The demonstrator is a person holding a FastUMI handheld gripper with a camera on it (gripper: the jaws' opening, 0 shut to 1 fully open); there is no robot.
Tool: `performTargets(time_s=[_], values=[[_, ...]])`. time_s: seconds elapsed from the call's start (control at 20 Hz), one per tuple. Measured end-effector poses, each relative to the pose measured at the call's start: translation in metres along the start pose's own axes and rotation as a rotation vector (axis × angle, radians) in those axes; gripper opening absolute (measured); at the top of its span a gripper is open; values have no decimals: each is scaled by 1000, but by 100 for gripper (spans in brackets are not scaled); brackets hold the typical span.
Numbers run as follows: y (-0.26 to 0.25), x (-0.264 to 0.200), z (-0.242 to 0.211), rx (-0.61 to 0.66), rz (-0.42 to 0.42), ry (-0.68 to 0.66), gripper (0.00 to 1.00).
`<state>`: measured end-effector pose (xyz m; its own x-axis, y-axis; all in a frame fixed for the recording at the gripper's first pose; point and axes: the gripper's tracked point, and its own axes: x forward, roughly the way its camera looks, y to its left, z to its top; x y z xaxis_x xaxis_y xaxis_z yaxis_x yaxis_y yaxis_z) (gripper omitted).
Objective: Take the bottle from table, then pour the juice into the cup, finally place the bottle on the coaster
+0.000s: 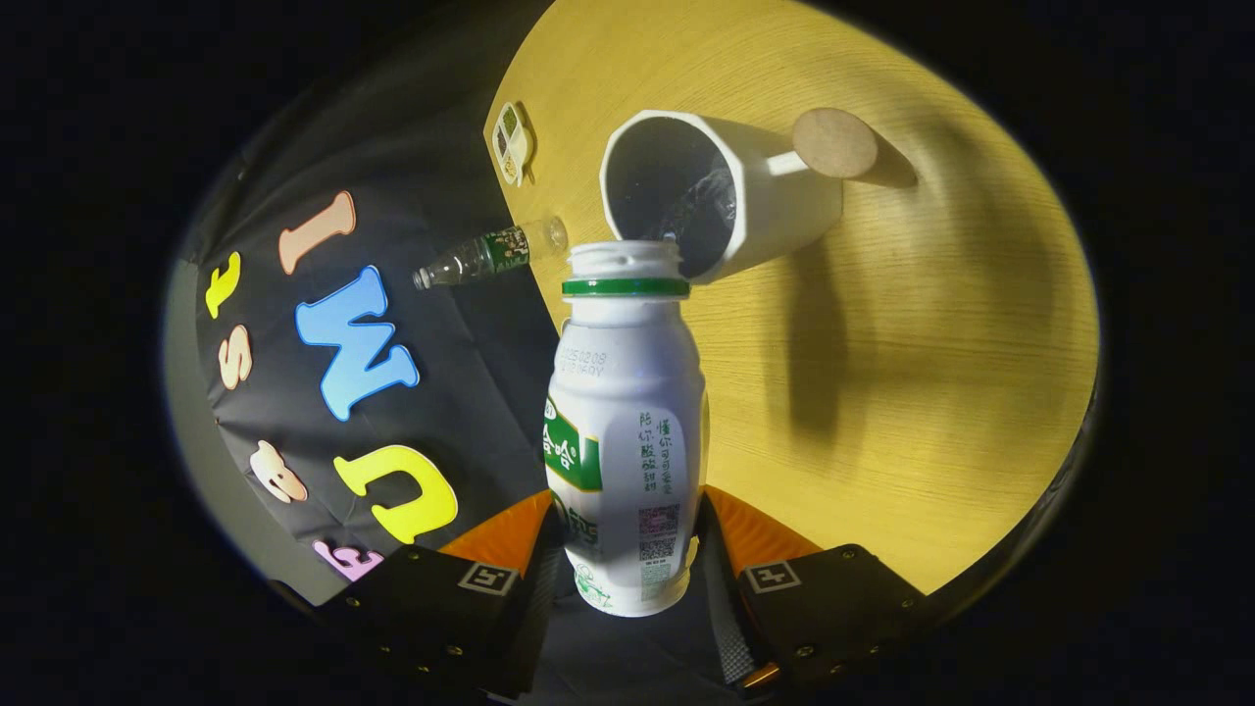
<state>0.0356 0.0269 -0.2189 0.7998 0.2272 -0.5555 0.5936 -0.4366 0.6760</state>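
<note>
Tilting hard in the gripper view, the whole scene lay on its side: the gripper (627, 574) had its two fingers closed against the lower body of the white plastic bottle with the green neck ring and green label (626, 431), one finger on each flank, so the bottle sat clamped between them with its uncapped mouth pointing ahead; just beyond that mouth stood the white faceted mug with a dark inside (721, 191) on the pale wooden table (931, 392), the bottle's lip at or just over the mug's near rim; I could not tell whether juice was running; beyond the mug, beside its handle, lay the round brown coaster (834, 143); near the table's edge were a small clear bottle with a green label (490, 255) and a small white-rimmed object (511, 143). What worried me was the aim; the mouth looked barely inside the rim, so a small drift sideways or backward would likely send juice down the mug's outer wall onto the wood; the grip sat low on a smooth body, and the bottle might twist or slip under further tilt; a nudge of the rim could tip the mug.
</note>
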Motion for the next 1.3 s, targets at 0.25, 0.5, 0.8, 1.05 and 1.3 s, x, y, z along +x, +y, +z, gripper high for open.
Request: performTargets(time_s=[0.25, 0.5, 0.8, 1.05, 1.3], values=[[0, -4, -2, 46, -10, 13, 69], [9, -5, 0, 91, -1, 24, 69], [13, -3, 2, 156, -3, 35, 69], [9, -10, 6, 180, -1, 33, 69], [8, -12, 4, 218, -18, 43, 69]])
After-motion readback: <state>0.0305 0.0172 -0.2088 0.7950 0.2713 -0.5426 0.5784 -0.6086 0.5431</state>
